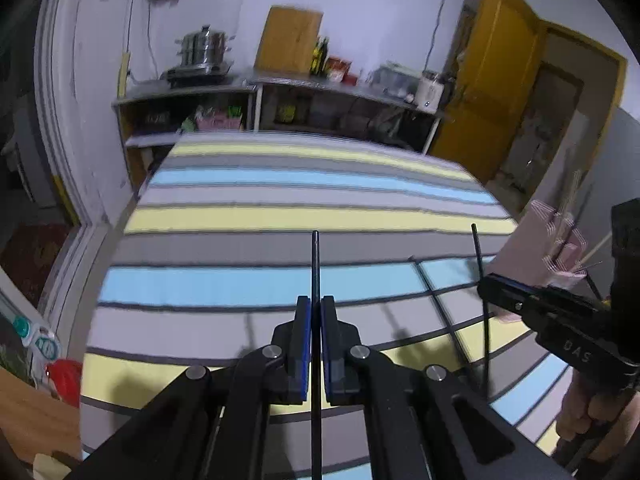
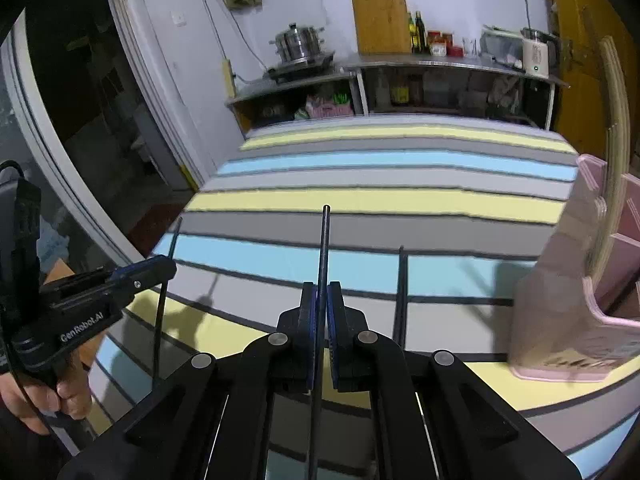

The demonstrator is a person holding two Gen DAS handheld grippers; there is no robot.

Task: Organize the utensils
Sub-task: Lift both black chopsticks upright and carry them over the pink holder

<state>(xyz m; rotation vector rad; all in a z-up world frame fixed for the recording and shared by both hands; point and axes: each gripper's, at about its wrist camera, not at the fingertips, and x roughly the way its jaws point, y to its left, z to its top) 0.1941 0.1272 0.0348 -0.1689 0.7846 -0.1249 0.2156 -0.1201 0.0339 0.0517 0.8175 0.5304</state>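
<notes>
Two grippers, each clamped on one thin black chopstick, both held above a striped cloth (image 1: pixel 280 216).

Left gripper (image 1: pixel 316 312): blue pads pressed together on the left chopstick (image 1: pixel 315 264), whose tip points to 12 o'clock. In the right wrist view this gripper sits at 9 o'clock, a hand (image 2: pixel 52 396) around its handle.

Right gripper (image 2: pixel 322 300): pads closed on the right chopstick (image 2: pixel 324 248), tip also toward 12 o'clock. A third black chopstick (image 2: pixel 401 292) lies on the cloth just right of it.

Pink utensil holder (image 2: pixel 560 312): stands on the cloth at 3 o'clock in the right wrist view, divided into compartments; pale sticks (image 2: pixel 616 152) rise from it. Which compartment holds them cannot be told.

Surroundings at 12 o'clock, well beyond the cloth: metal shelf counter (image 1: pixel 248 86), steel steamer pot (image 1: pixel 204 46), wooden board (image 1: pixel 290 40), bottles (image 1: pixel 320 56), white appliance (image 1: pixel 430 94). Yellow door (image 1: pixel 492 80) at 2 o'clock.
</notes>
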